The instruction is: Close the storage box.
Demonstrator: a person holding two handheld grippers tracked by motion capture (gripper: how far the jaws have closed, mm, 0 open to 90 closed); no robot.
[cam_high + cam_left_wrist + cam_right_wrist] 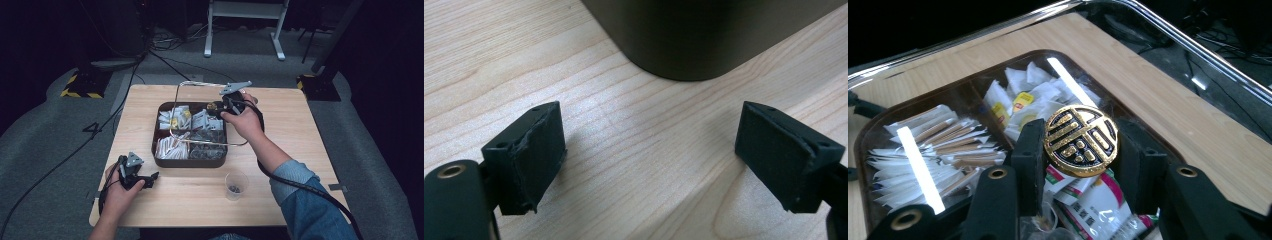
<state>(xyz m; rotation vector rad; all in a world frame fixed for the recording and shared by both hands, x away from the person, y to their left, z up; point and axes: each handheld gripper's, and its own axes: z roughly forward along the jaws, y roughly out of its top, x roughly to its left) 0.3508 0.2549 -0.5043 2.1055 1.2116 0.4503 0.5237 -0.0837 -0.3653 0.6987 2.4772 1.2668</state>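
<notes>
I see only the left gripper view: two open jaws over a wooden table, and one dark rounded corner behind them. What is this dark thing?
Observer: It is the near corner of a dark compartment tray that holds white sachets.
Operator: Where is the other gripper?
Observer: The right gripper is over the tray's far side, shut on a gold and black round knob.
Operator: A knob of what?
Observer: Of a clear lid. It is held raised and shifted toward the far side, not seated on the tray.
Operator: Is something else on the table?
Observer: A clear plastic cup with dark bits in its bottom stands on the near side of the tray.
</notes>
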